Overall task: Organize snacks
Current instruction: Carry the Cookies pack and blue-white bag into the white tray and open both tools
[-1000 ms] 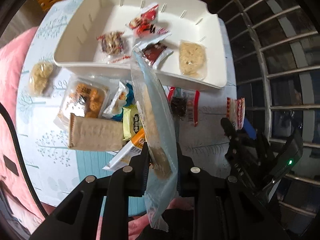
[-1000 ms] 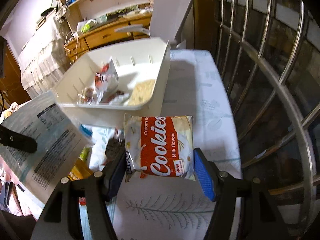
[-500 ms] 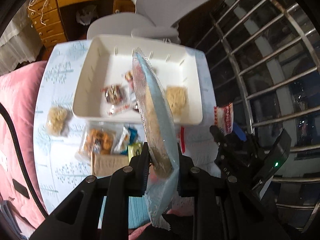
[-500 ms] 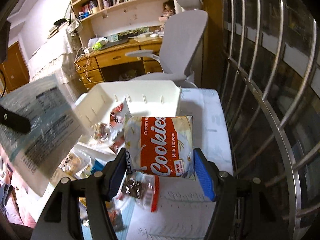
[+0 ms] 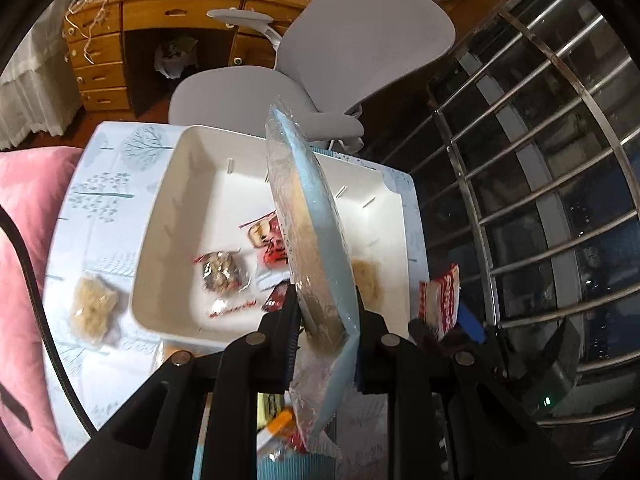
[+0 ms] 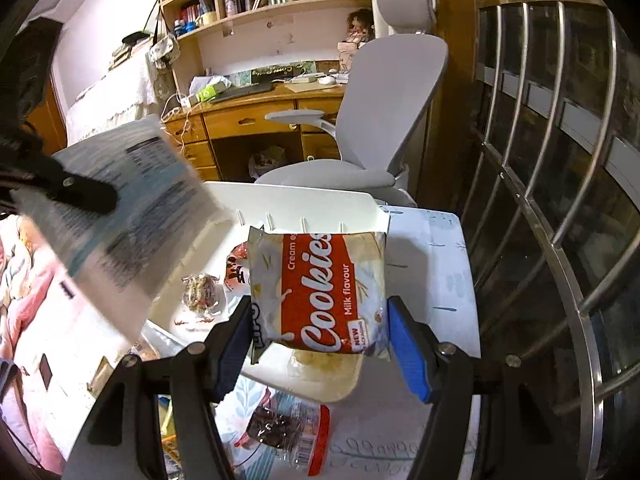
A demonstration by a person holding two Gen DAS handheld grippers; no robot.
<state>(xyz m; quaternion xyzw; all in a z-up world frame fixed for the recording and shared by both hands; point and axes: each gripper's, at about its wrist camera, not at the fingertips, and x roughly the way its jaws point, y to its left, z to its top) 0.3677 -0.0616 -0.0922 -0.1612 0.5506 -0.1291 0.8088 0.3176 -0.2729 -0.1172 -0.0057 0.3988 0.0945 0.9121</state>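
While a pink cushion [image 5: 24, 240] lay at the far left edge, a clear packet of pale crumbly snack [image 5: 93, 309] sat alone on the tree-printed blue tablecloth [image 5: 100, 200], just beside the white rectangular plastic bin [image 5: 160, 248]. Inside the bin lay a clear packet of brown nut mix [image 5: 222, 271] and small red wrappers [image 5: 270, 240]. Above it, the left gripper [image 5: 326, 320] was clamped narrowly on a long clear-and-pale-blue packet of brown biscuits [image 5: 308, 232], held edge-on and tilted over the bin. Further right, the right gripper [image 6: 318, 332] gripped at half width a red-and-white "Cookies" milk-flavour pouch [image 6: 320, 292], pads pressed on both side edges, raised over the bin's near right corner. A grey office chair [image 6: 384, 120] stood beyond the table.
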